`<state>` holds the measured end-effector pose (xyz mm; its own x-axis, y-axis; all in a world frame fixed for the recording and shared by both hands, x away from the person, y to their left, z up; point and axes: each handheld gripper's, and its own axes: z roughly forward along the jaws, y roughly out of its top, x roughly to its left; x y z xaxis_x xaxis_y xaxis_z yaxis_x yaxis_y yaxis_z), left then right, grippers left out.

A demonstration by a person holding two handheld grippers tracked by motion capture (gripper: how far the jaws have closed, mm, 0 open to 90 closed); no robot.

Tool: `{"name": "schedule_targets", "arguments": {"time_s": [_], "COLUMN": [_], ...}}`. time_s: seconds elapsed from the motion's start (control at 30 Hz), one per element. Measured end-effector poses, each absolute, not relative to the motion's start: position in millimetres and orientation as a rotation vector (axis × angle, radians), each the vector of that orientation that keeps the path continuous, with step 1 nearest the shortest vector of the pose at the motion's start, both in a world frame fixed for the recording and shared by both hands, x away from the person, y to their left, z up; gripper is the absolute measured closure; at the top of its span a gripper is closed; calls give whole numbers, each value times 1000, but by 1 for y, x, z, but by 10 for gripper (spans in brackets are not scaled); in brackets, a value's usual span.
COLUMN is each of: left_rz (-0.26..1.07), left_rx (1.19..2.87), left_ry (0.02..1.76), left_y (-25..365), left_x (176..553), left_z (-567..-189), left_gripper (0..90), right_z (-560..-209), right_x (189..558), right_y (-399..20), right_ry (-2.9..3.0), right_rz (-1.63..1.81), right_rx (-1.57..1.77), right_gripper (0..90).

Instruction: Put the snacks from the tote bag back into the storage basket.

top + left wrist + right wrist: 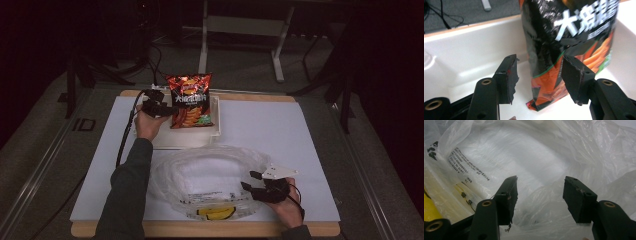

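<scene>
High view first: I have the left tool [167, 107] up at the far side of the bench [300, 135], beside a bag of crisps [191, 100] that stands upright in a shallow white tray [216, 131]. Nearer me, a large clear plastic bag [210, 180] with a yellow print lies crumpled on the bench, and my right tool [252, 182] rests at its right edge.

From the left gripper view, the crisp bag [564, 45] stands between my jaws; the right pad looks very close to the foil, the left one stands clear of it, so I read the tool as open around the packet, not gripping. The packet's bottom corner rests on the tray floor [469, 57].

From the right gripper view, the jaws stand wide apart with the thin film of the plastic bag [541, 167] bunched between and beyond them; neither pad pinches it as far as I can tell, so that tool is open too.

My reading of the step: I am about to take hold of the crisps for packing into the plastic bag. Next I need to close the left tool gently on the packet's lower half, firm enough to lift without crushing it, while the right tool catches the bag's rim and holds the mouth open.
</scene>
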<state>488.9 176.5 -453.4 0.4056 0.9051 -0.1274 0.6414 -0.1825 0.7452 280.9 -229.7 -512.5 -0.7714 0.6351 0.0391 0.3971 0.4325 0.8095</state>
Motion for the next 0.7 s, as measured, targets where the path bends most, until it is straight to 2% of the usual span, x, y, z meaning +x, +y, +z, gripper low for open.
{"name": "schedule_targets", "arguments": {"time_s": [0.47,0.5,0.67,0.7], "left_rz": [417,416,423,419], "left_rx": [1836,1860,1884,1873], "left_ry": [1152,1104,1051,1004], "left_y": [174,172,169,168], "left_x": [456,445,434,420], "left_z": [-424,-420,-416,-411], "left_gripper": [491,491,489,488], "right_z": [-509,-508,-508,-507], "right_x": [279,278,278,278], "right_y": [-229,-229,-229,-228], "right_ry": [2408,2407,2405,2407], "right_rz": [1263,1262,1265,1263], "right_rx": [881,878,882,876], "right_gripper": [447,448,448,448]}}
